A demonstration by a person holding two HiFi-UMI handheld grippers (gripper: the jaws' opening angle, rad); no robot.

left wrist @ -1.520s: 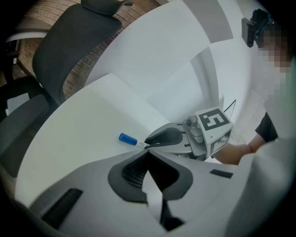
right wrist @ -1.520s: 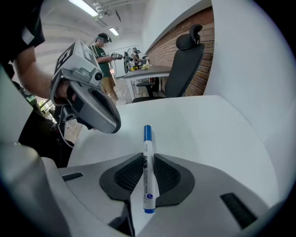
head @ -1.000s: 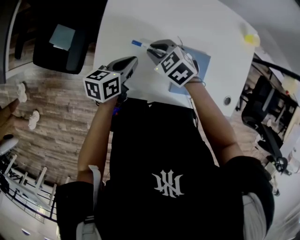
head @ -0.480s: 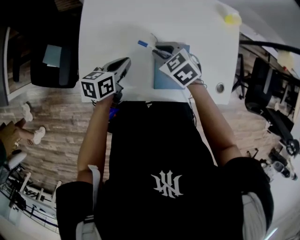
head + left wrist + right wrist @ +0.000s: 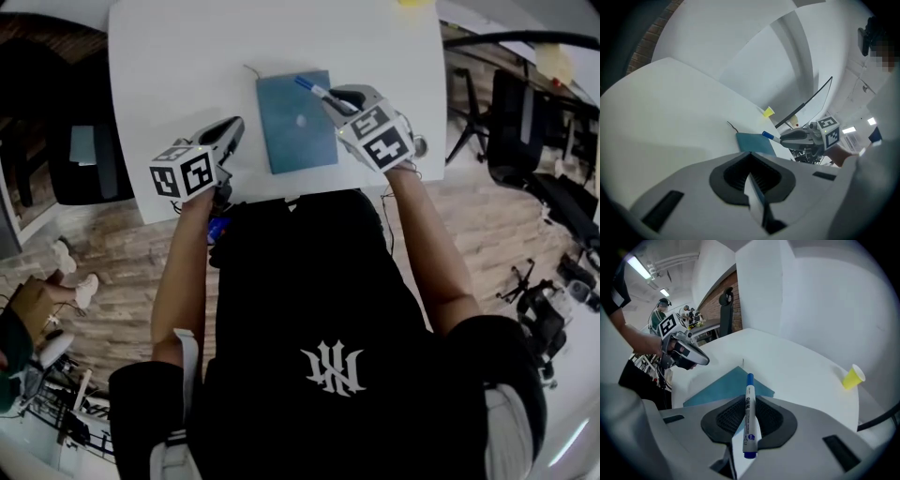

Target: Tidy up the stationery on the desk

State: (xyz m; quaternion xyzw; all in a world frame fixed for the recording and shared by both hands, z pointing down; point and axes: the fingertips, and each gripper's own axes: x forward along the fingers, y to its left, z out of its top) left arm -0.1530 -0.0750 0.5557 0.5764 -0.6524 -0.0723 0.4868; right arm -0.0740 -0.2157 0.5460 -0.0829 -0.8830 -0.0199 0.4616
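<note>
The blue-capped marker [image 5: 749, 397] is grasped between the right gripper's [image 5: 748, 425] pads. Its tip juts forward over a blue notebook [image 5: 296, 120] lying flat on the white desk [image 5: 187, 75] just ahead. To that gripper's left hangs the left gripper [image 5: 232, 127], clenched on nothing. A yellow cup [image 5: 853, 376] stands far off, ahead and to the right.
</note>
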